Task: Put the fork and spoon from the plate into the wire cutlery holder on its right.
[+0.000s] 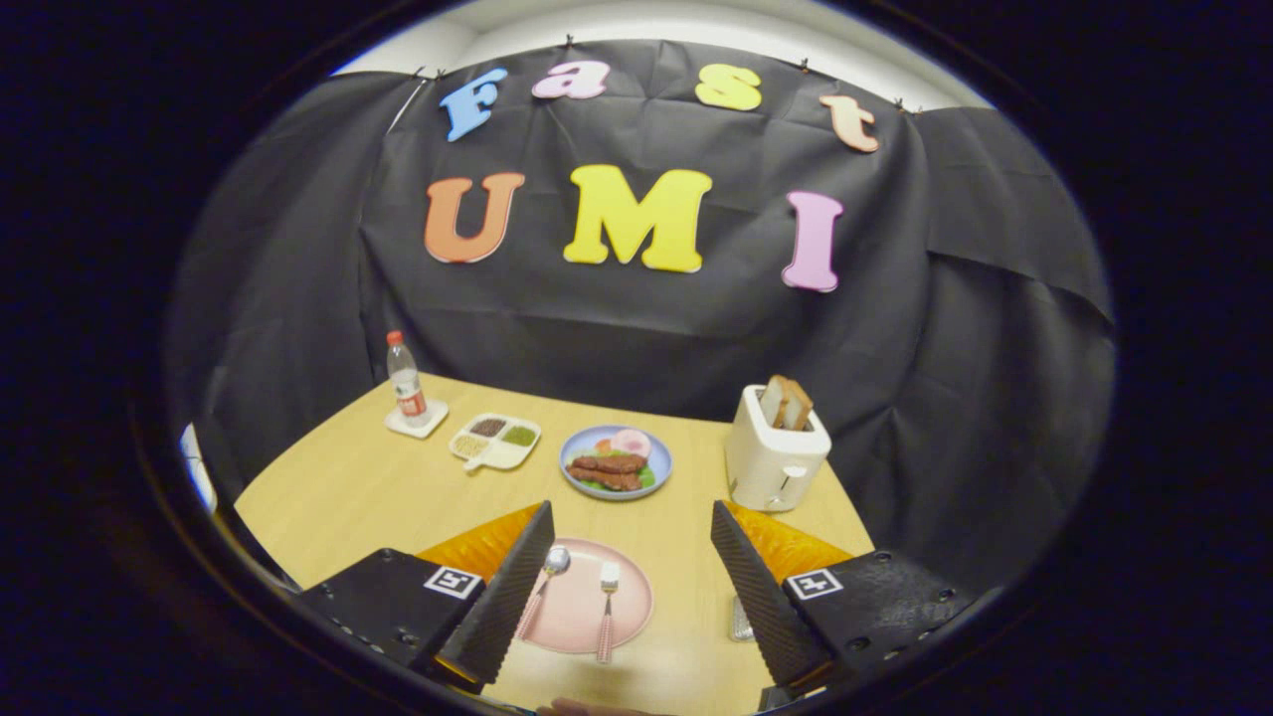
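Note:
A pink plate lies on the wooden table between my fingers. On it rest a spoon on the left and a fork on the right, both with pink handles pointing toward me. My gripper hangs open above the plate, with nothing between its fingers. The left finger covers part of the spoon's handle and the plate's left rim. A bit of the wire cutlery holder peeks out right of the plate, mostly hidden behind the right finger.
Beyond the plate stands a blue plate of food. A white toaster with bread slices sits at the back right. A divided snack tray and a water bottle on a coaster are at the back left.

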Demonstrator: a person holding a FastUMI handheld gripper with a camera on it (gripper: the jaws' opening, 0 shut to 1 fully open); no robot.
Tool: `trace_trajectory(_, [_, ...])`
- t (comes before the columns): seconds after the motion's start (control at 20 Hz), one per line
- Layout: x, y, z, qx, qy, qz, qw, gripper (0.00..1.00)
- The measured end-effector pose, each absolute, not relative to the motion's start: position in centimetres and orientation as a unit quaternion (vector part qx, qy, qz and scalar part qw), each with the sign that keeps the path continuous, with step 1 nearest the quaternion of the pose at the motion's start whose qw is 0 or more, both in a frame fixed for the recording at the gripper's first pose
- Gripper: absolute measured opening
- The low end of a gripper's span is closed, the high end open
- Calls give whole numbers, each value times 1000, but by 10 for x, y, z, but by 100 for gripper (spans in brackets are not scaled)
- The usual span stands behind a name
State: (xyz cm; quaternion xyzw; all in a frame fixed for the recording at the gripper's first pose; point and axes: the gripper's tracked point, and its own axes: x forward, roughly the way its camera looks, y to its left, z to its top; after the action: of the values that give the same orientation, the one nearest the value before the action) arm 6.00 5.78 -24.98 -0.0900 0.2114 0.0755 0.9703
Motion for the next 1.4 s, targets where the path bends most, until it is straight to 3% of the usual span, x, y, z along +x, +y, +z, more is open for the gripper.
trace_trajectory(0.5, [89, 57, -412, -94, 376, 67, 920, 90])
trace_trajectory(1.0, [90, 52, -468, -45, 472, 54, 879, 39])
trace_trajectory(1.05, [89, 53, -472, -43, 475, 55, 877, 26])
trace_trajectory(1.2, [85, 49, -478, -64, 472, 53, 878, 25])
trace_trajectory(1.25, [82, 52, -481, -65, 472, 58, 877, 15])
trace_trajectory(1.4, [79, 50, -474, -71, 467, 55, 880, 12])
